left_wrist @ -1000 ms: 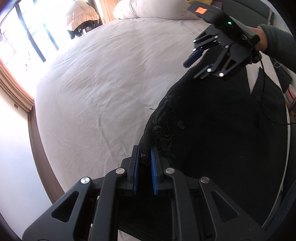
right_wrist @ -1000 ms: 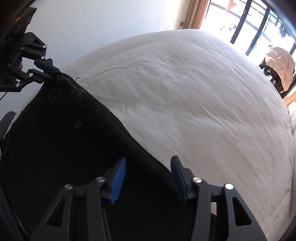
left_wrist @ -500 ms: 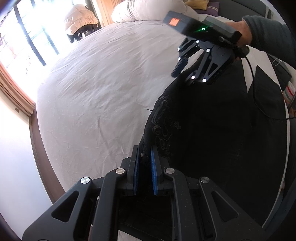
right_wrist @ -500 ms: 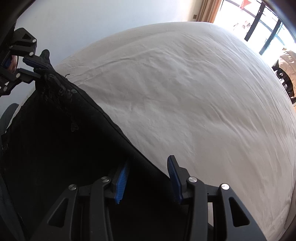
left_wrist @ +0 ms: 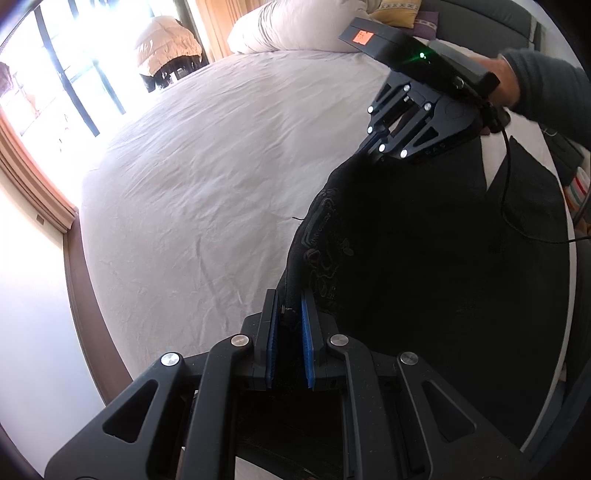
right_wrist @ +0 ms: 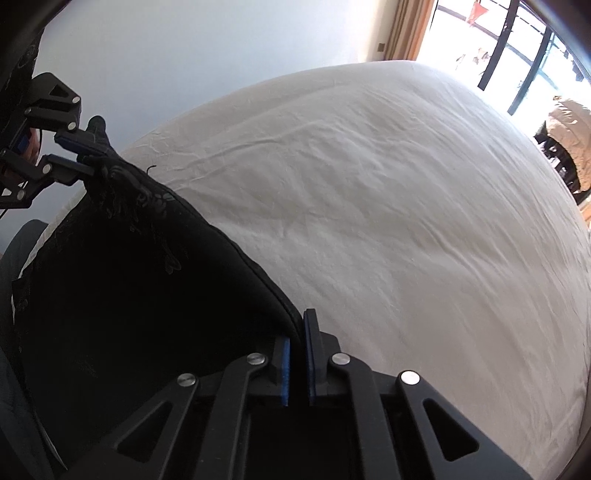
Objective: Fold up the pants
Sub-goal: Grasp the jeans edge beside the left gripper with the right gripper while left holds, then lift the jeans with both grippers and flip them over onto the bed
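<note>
Black pants [left_wrist: 424, 258] with an embroidered waistband hang stretched between my two grippers above a white bed [left_wrist: 207, 177]. My left gripper [left_wrist: 289, 306] is shut on one end of the waistband edge. My right gripper [right_wrist: 297, 332] is shut on the other end of that edge; it also shows in the left wrist view [left_wrist: 369, 149], pinching the cloth. The left gripper shows in the right wrist view [right_wrist: 85, 155] at the far left. The pants [right_wrist: 129, 277] drape down toward me; their legs are mostly hidden.
The bed sheet [right_wrist: 388, 221] spreads wide past the pants. White pillows [left_wrist: 295, 26] lie at the head. A window [left_wrist: 48, 74] and a chair with a padded jacket [left_wrist: 166, 48] stand beyond the bed. A wooden bed edge [left_wrist: 88, 302] runs at the left.
My right gripper was open over the waistband edge and has closed on it. The pants edge has risen and pulled taut between the two grippers.
</note>
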